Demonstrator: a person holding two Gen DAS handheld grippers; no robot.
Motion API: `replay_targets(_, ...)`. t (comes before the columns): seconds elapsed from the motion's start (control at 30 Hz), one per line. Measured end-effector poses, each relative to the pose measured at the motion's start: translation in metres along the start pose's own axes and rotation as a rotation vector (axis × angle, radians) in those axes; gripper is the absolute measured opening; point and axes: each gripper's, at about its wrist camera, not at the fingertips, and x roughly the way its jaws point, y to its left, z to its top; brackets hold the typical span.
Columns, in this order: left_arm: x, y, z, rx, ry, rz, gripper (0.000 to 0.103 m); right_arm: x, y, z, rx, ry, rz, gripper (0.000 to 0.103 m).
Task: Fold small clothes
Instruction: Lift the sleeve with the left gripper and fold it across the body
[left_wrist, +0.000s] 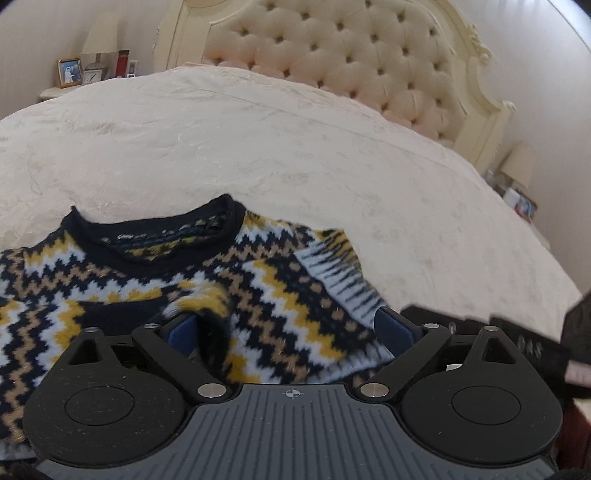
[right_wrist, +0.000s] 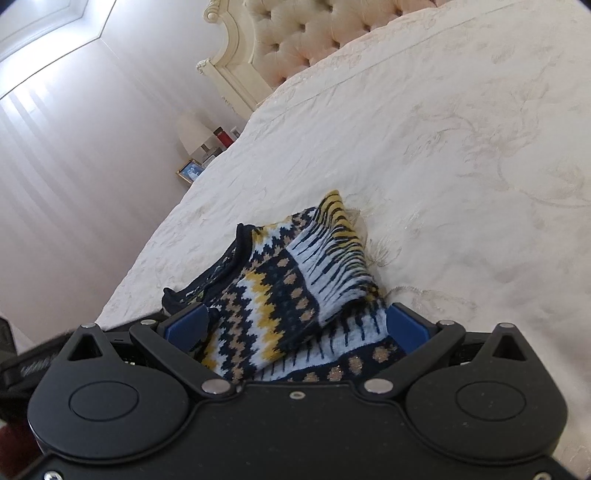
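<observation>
A small knitted sweater (left_wrist: 147, 280) with a navy, yellow, white and tan zigzag pattern lies on the cream bedspread (left_wrist: 258, 140), collar toward the headboard. My left gripper (left_wrist: 288, 328) is open, its blue pads wide apart with sweater fabric lying between them. My right gripper (right_wrist: 295, 328) is also open over the sweater (right_wrist: 280, 295), at the side with the folded-over striped sleeve (right_wrist: 332, 258). Fabric bunches between its blue pads. The right gripper's black body shows at the right edge of the left wrist view (left_wrist: 517, 339).
A tufted cream headboard (left_wrist: 351, 55) stands at the far end of the bed. A nightstand with a lamp (left_wrist: 99, 37), a framed photo (left_wrist: 69, 72) and a clock sits at far left. Another lamp and clutter (left_wrist: 517, 177) stand at the right of the bed.
</observation>
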Motion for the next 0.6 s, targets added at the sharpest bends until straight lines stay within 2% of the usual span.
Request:
replay_targets(0.07, -0.003, 0.002, -0.005, 0.008, 0.04, 0.007, 0.098, 0.0, -0.001, 0.001, -0.001, -0.001, -0.005, 0.103)
replay_targets(0.17, -0.009, 0.011, -0.016, -0.012, 0.112, -0.021, 0.098, -0.001, -0.002, 0.001, -0.01, -0.001, -0.008, 0.103)
replay_targets(0.3, -0.032, 0.029, -0.029, -0.069, 0.144, 0.03, 0.098, -0.001, 0.0, 0.0, -0.039, 0.006, 0.015, 0.103)
replay_targets(0.5, -0.071, 0.07, -0.034, -0.159, 0.148, 0.265, 0.098, 0.002, 0.013, -0.007, -0.146, 0.011, 0.013, 0.103)
replay_targets(0.6, -0.085, 0.09, -0.03, -0.145, 0.149, 0.366, 0.098, 0.003, 0.022, -0.013, -0.216, 0.013, 0.01, 0.102)
